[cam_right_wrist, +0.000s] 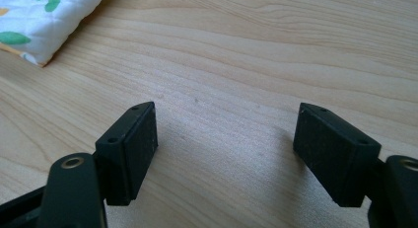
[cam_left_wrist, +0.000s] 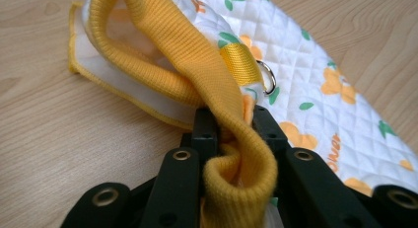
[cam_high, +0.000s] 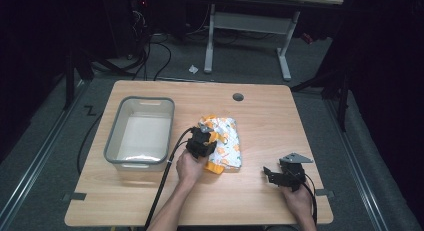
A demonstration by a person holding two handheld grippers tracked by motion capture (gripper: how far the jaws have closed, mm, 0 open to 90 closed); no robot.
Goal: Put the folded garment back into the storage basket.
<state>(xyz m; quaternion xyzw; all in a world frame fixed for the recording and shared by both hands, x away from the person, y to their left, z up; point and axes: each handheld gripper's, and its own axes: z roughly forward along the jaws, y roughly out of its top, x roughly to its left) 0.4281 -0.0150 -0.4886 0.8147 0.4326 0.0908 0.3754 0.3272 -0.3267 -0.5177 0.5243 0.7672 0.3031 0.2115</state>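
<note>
A white quilted garment (cam_high: 226, 143) with orange flowers and yellow ribbed trim lies folded in the middle of the wooden table (cam_high: 260, 116). My left gripper (cam_high: 201, 141) sits at the garment's left side. In the left gripper view its jaws are shut on the yellow ribbed trim (cam_left_wrist: 231, 139), with the quilted cloth (cam_left_wrist: 315, 85) and a small metal ring (cam_left_wrist: 267, 77) beyond. My right gripper (cam_high: 280, 175) rests low over bare table near the front right, open, nothing between its pads (cam_right_wrist: 140, 149). A corner of the garment (cam_right_wrist: 44, 20) shows at the top left of the right gripper view.
A grey plastic bin (cam_high: 141, 133) stands empty on the table's left side, just left of my left hand. A round cable hole (cam_high: 238, 97) sits near the table's far edge. Another desk frame (cam_high: 247, 36) and cables stand on the floor behind.
</note>
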